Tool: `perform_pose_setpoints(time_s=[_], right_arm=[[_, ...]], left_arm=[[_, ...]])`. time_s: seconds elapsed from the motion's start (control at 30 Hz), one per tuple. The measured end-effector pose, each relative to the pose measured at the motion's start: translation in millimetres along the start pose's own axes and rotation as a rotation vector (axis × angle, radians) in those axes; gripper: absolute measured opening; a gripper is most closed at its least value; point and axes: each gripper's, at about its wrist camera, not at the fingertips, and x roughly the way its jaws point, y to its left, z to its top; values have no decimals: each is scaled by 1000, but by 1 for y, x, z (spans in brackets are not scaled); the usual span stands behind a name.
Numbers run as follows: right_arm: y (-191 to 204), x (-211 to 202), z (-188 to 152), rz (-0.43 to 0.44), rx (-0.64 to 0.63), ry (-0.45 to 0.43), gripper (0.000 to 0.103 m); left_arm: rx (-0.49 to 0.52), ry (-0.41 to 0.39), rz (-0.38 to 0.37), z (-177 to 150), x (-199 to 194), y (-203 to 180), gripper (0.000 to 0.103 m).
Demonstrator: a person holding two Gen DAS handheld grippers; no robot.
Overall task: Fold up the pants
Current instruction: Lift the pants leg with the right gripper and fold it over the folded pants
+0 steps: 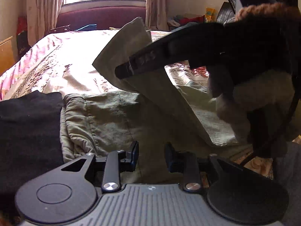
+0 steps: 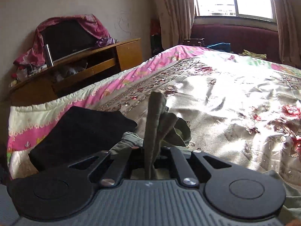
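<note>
1. Evidently, the olive pants are spread on the floral bedspread, their gathered waistband lying at about 9 o'clock of the left wrist view, just beside a black folded garment.
2. One leg end is lifted off the bed and carried across toward 11 o'clock in that view; it is pinched by the right gripper, whose dark fingers are seen clamped on the cloth edge.
3. In the right wrist view the same cloth is seen bunched and standing up between the pressed-together fingers of the right gripper, so the hold is judged firm enough for the leg to be drawn over.
4. The left gripper is held low at 6 o'clock, its blue-padded fingers spread with nothing between them, over the seat of the pants; whether the cloth is touched cannot be told.
5. That placement is judged to serve as an anchor, so the body of the pants can be pinned while the leg is laid over.
6. The fold is judged to be under way, not finished: the raised leg is not yet laid flat.
7. A slipping satin bedspread is a likely risk, since the whole garment could be dragged along.
</note>
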Motion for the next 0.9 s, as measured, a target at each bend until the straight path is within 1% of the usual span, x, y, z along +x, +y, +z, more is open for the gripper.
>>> perform_pose_setpoints(time_s=[0.07, 0.1, 0.17, 0.27, 0.37, 0.43, 0.5, 0.57, 0.63, 0.67, 0.77, 0.83, 0.9], right_arm=[[25, 11, -9, -17, -108, 27, 4], [36, 11, -8, -16, -129, 30, 4], [44, 13, -7, -14, -160, 26, 4], [58, 18, -7, -18, -249, 24, 4], [67, 22, -13, 28, -302, 53, 5], [75, 27, -21, 59, -355, 99, 10], [78, 32, -27, 81, -375, 146, 13], [79, 31, -29, 83, -366, 140, 15], [74, 24, -25, 92, -335, 131, 26], [68, 17, -21, 105, -297, 118, 27], [50, -6, -11, 116, -219, 76, 28], [36, -21, -8, 96, -180, 56, 28], [12, -36, -7, 61, -106, 49, 28]], left_arm=[[-25, -2, -6, -6, -1, 7, 42], [-33, -2, -9, -8, -1, 9, 42], [-53, -3, -13, -15, -2, 15, 42], [-83, -1, -21, -21, -3, 23, 43], [-99, -1, -17, -25, -6, 30, 43], [-106, 6, -15, -29, -10, 33, 43], [-106, 18, -9, -33, -12, 35, 43], [-96, 24, 6, -35, -17, 36, 43], [-90, 15, 10, -35, -24, 38, 43], [-86, 4, 10, -33, -27, 37, 43], [-62, -58, 11, -19, -42, 31, 43], [-50, -117, -5, -3, -45, 26, 44], [-38, -160, -30, 9, -43, 22, 47]])
